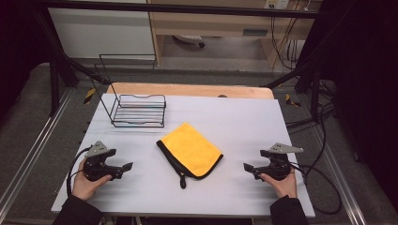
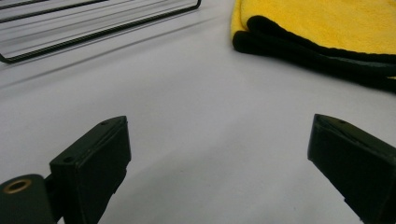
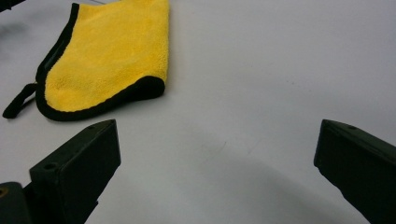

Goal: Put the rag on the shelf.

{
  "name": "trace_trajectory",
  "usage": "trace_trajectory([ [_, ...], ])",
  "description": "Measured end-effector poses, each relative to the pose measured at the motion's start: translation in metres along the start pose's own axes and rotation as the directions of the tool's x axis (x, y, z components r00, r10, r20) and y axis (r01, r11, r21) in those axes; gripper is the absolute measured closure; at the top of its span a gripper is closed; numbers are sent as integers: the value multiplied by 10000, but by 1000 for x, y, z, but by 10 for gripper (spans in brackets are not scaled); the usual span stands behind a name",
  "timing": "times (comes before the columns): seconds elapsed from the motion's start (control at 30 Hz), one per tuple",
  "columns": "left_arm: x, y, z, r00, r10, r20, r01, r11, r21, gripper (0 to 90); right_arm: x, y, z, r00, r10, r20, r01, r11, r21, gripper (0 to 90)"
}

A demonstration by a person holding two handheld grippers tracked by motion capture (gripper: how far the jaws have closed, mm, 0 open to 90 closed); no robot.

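Observation:
A folded yellow cloth [image 1: 190,149] with a black border and a small black loop lies in the middle of the white table [image 1: 234,122]. My left gripper [image 1: 126,167] rests on the table at the left, held in a hand, jaws wide open and empty, pointing toward the cloth [image 2: 327,23]. At the right, my right gripper [image 1: 248,167] is also hand-held and open with nothing between its jaws, facing the cloth [image 3: 107,65]. Both grippers sit well apart from the cloth.
A black wire rack [image 1: 136,110] stands on the table at the back left, its base wires [image 2: 93,23] ahead of the left gripper. Cables trail off the table's right side. A wooden board edges the table's far side.

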State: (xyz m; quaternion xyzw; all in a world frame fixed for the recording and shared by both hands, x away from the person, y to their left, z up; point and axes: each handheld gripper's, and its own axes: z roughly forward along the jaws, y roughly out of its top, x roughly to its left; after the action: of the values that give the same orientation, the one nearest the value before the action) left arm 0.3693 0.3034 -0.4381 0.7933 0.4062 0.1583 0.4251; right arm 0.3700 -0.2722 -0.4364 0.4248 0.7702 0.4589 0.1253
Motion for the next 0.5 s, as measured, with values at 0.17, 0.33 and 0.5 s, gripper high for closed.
trace_trajectory([
  [0.17,-2,0,1,10000,28,-37,-28,10000,37,63,0,0,-1,9999,-108,74,109,9999,-29,11],
  [0.33,-4,0,0,10000,59,-65,-59,10000,6,69,10,3,3,9994,-319,98,319,9995,27,15],
  [0.5,-4,1,0,9999,105,-119,-104,9999,49,69,24,10,9,9981,-611,65,611,9981,109,28],
])
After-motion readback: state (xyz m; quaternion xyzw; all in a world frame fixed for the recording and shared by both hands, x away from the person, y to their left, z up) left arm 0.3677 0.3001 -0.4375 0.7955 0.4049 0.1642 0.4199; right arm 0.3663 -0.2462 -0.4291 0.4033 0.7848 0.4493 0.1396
